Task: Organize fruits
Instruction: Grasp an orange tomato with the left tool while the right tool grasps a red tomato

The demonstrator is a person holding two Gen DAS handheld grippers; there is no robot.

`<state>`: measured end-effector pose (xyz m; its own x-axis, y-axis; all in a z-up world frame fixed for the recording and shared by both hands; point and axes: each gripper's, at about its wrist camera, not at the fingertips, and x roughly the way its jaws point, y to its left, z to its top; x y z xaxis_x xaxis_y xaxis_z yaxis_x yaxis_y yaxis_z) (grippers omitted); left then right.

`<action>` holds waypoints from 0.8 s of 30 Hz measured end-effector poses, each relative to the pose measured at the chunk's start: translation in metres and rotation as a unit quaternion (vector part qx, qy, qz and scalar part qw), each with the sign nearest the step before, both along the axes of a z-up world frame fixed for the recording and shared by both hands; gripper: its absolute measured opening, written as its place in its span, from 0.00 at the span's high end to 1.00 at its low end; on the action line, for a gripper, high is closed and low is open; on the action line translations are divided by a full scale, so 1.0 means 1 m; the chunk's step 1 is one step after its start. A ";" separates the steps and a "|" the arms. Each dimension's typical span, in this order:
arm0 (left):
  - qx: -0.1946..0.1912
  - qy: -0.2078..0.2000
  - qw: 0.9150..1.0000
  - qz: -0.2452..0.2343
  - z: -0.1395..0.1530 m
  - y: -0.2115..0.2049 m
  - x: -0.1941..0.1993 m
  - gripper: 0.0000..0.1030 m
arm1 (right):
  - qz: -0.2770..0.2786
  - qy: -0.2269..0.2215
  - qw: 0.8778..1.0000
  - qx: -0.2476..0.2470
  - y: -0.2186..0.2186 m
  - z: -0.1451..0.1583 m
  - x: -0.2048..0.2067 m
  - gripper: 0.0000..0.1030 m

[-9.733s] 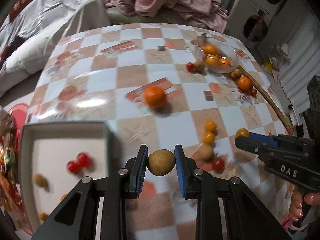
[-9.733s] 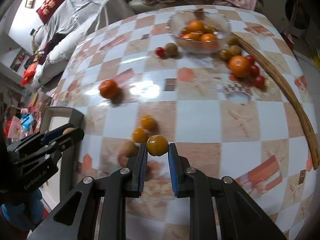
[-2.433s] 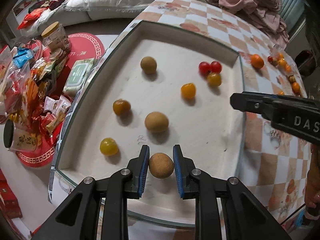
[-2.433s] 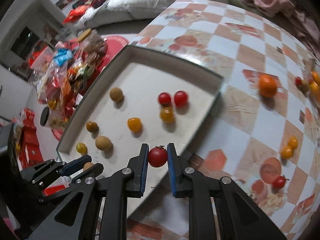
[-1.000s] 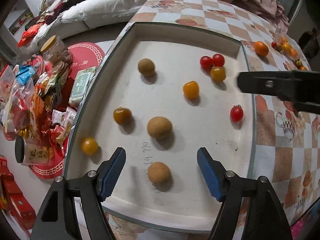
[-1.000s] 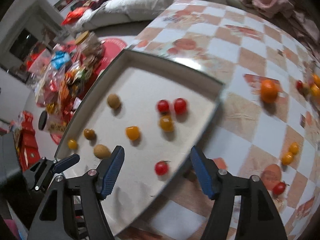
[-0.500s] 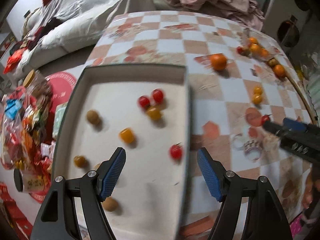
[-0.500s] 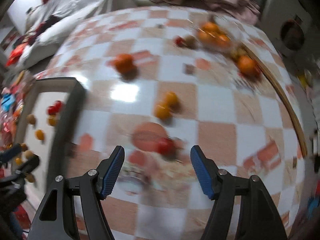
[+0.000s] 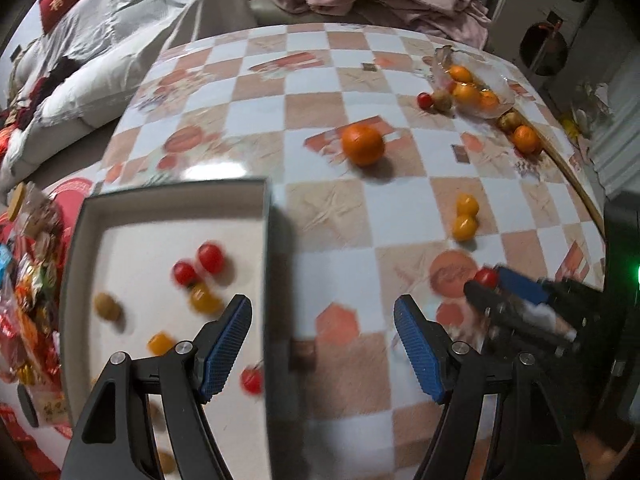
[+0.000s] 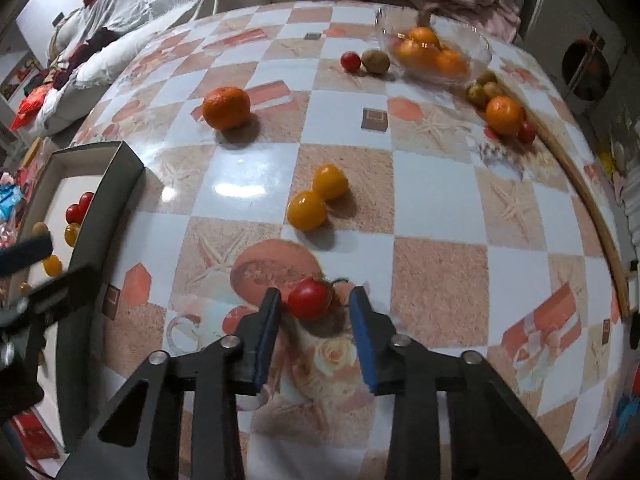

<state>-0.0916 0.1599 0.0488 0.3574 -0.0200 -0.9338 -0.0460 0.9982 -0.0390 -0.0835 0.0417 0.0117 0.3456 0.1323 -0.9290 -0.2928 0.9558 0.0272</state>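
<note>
Left wrist view: the left gripper (image 9: 323, 342) hangs over the tablecloth w/ jaws wide apart and nothing between them, straddling the near wall of the box (image 9: 267, 240), probably free for the next pick. Inside the box lie two red tomatoes (image 9: 199, 265), a yellow one just below them, a brown fruit toward the box's far-left side, plus another red one close to the left pad; blur hides finer detail. Right of the box, an orange (image 9: 362, 145) sits alone on the checks, and a yellow pair (image 9: 465, 216) lies farther right. Well beyond the box, at the table's far edge, a glass bowl (image 9: 472, 90) holds more oranges. The right gripper (image 9: 486, 286) shows at the frame's right side, its tips around a red tomato.

Right wrist view: the right gripper (image 10: 315, 307) points steeply down at a cherry tomato (image 10: 309, 298) resting on the cloth, right of the box (image 10: 116, 184). Its jaws have just been closing; the tomato sits between the pads, left pad at or near its skin, right pad a clear gap away, so no grip yet. Stem points right, toward that open side. Judged: the tomato is next for the box, and the squeeze needs to finish gently, since a round fruit may roll out toward the gap. The yellow pair (image 10: 318, 202) lies just beyond, the orange (image 10: 226, 107) farther, nearer the box's far corner.
</note>
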 end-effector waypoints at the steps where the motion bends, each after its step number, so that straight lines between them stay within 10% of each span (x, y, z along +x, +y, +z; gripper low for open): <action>1: -0.002 0.000 1.000 -0.004 -0.001 -0.002 0.005 0.27 | 0.000 -0.001 1.000 0.001 -0.002 0.000 0.000 0.71; 21: -0.009 0.025 0.994 -0.108 -0.041 -0.109 0.093 0.28 | -0.068 0.001 0.998 0.010 -0.077 0.002 0.005 0.76; 24: 0.005 0.031 0.994 -0.107 -0.045 -0.110 0.096 0.47 | -0.072 0.004 0.997 0.019 -0.080 0.002 0.005 0.76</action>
